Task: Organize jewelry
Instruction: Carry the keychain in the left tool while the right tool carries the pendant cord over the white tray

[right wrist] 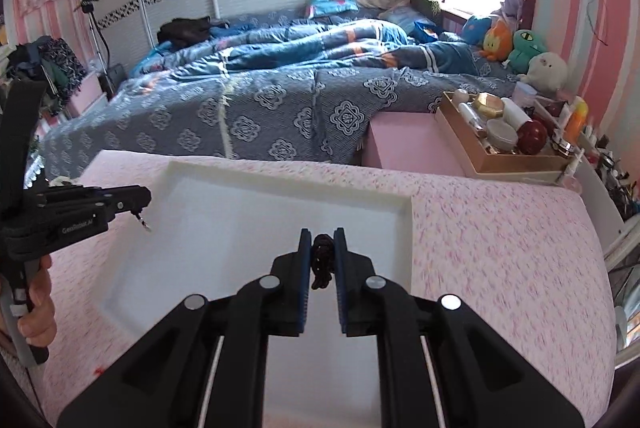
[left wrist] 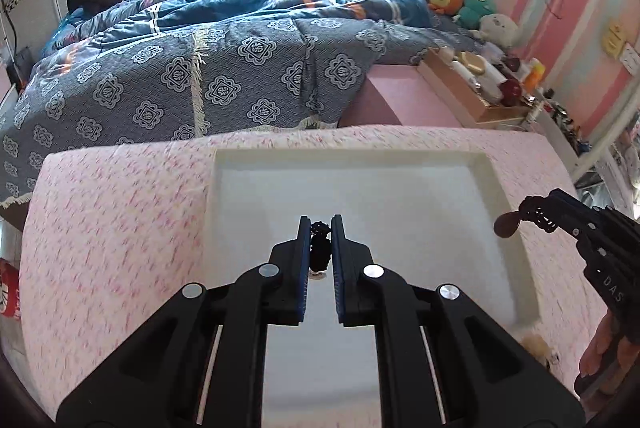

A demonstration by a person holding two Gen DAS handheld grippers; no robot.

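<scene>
My left gripper (left wrist: 320,224) is shut on a black braided cord (left wrist: 320,246) over the white tray (left wrist: 212,204); a small metal clasp (left wrist: 318,275) dangles beneath it. At the right edge, my right gripper (left wrist: 530,210) pinches a black cord with a dark brown pendant (left wrist: 506,226) hanging over the tray's right rim. In the right wrist view, my right gripper (right wrist: 323,234) is shut on a bunched black cord (right wrist: 322,262) above the tray (right wrist: 404,228). The left gripper (right wrist: 138,200) is at the far left, with the clasp (right wrist: 145,225) dangling. No cord shows between the two grippers.
The tray lies on a pink speckled tablecloth (right wrist: 500,260). A bed with blue quilts (left wrist: 224,76) lies just past the table's far edge. A cardboard box of cosmetics (right wrist: 504,148) and a pink box (right wrist: 404,140) sit at the back right. A small fluffy object (left wrist: 536,346) lies near the tray.
</scene>
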